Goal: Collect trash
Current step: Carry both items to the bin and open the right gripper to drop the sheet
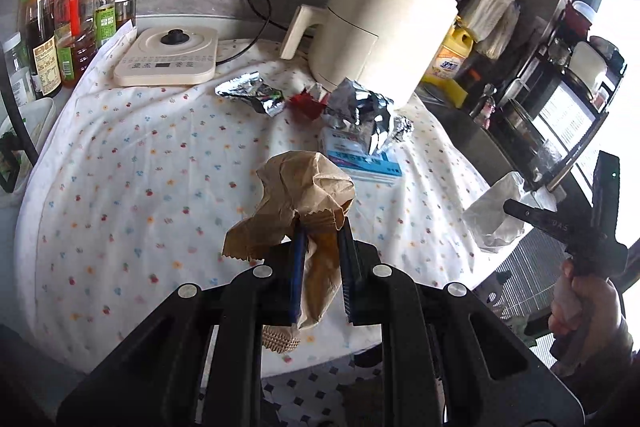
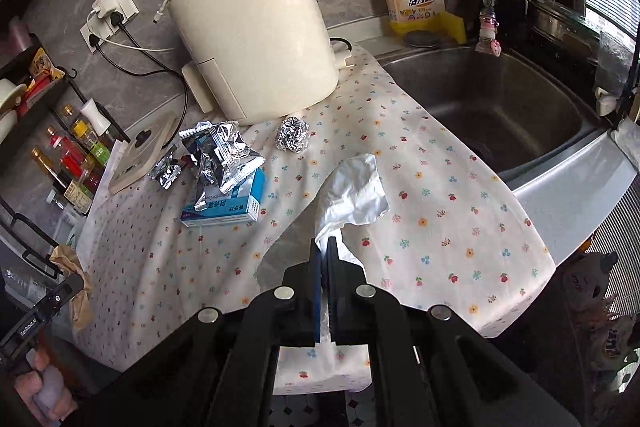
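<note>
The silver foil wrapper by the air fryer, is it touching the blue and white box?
Touching. In the right wrist view the crumpled silver foil wrapper lies on top of the blue and white box, covering its upper edge with no gap between them.

Flowered white cloth [image 2: 440, 195] spread over the counter beside the sink. Directly on it: cream air fryer [image 2: 256, 39], flat cream base plate [image 1: 168, 57], blue-white box [image 2: 224, 211] under a silver wrapper [image 2: 220, 155], foil ball [image 2: 293, 135], red scrap [image 1: 306, 103].
</note>
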Action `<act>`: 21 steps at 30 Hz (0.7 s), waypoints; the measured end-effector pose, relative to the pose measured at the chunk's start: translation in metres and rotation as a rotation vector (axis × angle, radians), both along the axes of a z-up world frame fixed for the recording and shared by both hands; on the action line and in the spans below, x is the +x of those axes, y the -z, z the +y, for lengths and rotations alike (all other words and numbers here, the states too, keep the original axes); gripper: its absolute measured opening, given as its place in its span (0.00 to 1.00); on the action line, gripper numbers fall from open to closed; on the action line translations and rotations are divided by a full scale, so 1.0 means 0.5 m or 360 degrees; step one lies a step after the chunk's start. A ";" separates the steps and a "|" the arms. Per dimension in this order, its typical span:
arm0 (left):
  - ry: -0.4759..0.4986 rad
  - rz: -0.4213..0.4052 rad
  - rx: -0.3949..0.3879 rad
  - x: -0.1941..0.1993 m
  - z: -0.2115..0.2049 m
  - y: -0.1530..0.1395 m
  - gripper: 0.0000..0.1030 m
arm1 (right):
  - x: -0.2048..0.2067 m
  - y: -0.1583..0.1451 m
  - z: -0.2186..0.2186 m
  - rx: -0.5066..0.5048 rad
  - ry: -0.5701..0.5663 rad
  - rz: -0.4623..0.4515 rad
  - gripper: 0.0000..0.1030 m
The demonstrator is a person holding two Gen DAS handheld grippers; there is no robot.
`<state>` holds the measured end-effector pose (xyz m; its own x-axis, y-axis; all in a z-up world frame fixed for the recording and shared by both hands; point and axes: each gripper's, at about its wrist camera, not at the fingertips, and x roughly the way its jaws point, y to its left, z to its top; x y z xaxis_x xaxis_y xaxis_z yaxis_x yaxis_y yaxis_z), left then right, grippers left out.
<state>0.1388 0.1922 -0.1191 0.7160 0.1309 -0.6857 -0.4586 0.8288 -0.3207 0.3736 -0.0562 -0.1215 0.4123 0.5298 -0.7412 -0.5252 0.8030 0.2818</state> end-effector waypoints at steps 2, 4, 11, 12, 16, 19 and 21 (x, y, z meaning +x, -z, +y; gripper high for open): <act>0.0024 0.0009 -0.0003 -0.002 -0.043 -0.001 0.16 | -0.013 -0.001 -0.043 0.0012 0.0008 0.0007 0.03; 0.0057 0.0015 0.0015 -0.003 -0.085 -0.005 0.16 | -0.026 -0.002 -0.087 0.0019 0.0018 0.0005 0.03; 0.0150 0.0036 0.0012 0.005 -0.214 -0.001 0.16 | -0.067 0.013 -0.235 0.0024 0.0066 0.0034 0.03; 0.0173 0.0041 0.0008 0.009 -0.231 0.003 0.16 | -0.074 0.017 -0.257 0.0022 0.0082 0.0042 0.03; 0.0291 0.0053 -0.0006 0.028 -0.314 0.018 0.16 | -0.106 0.034 -0.346 0.0001 0.0145 0.0070 0.03; 0.0390 0.0068 -0.0028 0.047 -0.377 0.035 0.16 | -0.132 0.053 -0.414 -0.0018 0.0202 0.0106 0.03; 0.0460 0.0086 -0.0042 0.060 -0.416 0.049 0.16 | -0.150 0.066 -0.457 -0.0029 0.0236 0.0126 0.03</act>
